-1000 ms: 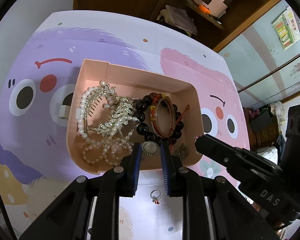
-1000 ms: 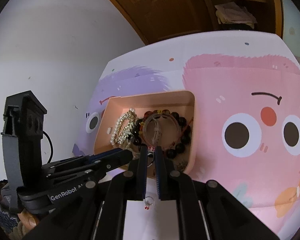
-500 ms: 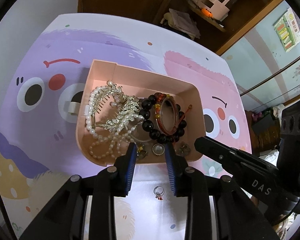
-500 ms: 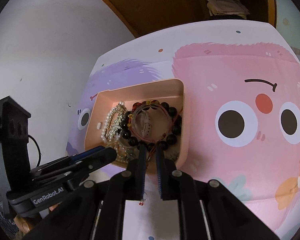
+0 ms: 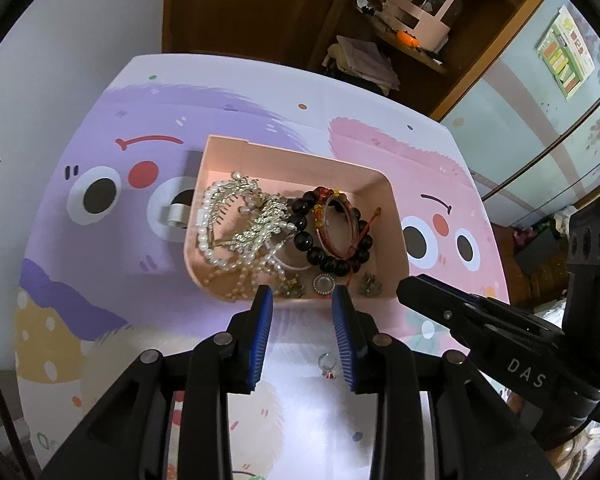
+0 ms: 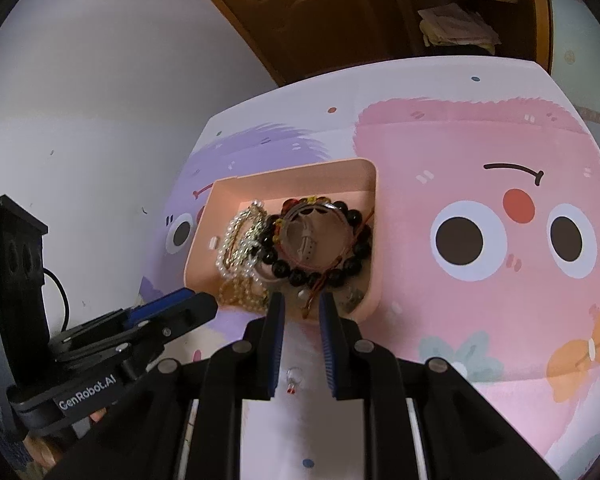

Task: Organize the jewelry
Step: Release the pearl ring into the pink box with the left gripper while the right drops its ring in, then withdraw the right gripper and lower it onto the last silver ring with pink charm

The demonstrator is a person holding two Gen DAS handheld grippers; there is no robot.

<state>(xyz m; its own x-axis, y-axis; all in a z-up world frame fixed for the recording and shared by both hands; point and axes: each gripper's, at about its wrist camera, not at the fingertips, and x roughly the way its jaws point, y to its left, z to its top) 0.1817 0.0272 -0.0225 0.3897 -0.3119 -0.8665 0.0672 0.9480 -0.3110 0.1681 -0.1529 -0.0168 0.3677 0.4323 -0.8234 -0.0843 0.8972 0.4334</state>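
Two grippers hover side by side over the near edge of a pink tray [image 5: 396, 216] on a cartoon-printed mat [image 5: 100, 280]. Left gripper [image 5: 303, 300]: jaws have just been opening, blue pads apart, nothing between them. Right gripper [image 6: 300, 304]: jaws likewise just opening, a narrower gap, empty. Tray already packed: pearl strands [image 5: 216, 248] and a rhinestone comb [image 5: 260, 228] on its left side, a dark bead bracelet [image 5: 324, 256] ringing a red cord bangle [image 5: 340, 224] on the right, small earrings [image 5: 370, 282] and a round pendant [image 5: 324, 283] along the near wall. One ring [image 5: 327, 364] lies loose on the mat, outside the tray, just near of its near wall and below the left gripper's fingers; likely the piece left to collect, which would explain both tools parked here with jaws parting. Open mat lies near and right of the tray; the tray's near wall and the neighbouring gripper crowd the ring's far and right sides, so a downward approach from the near side looks freest.
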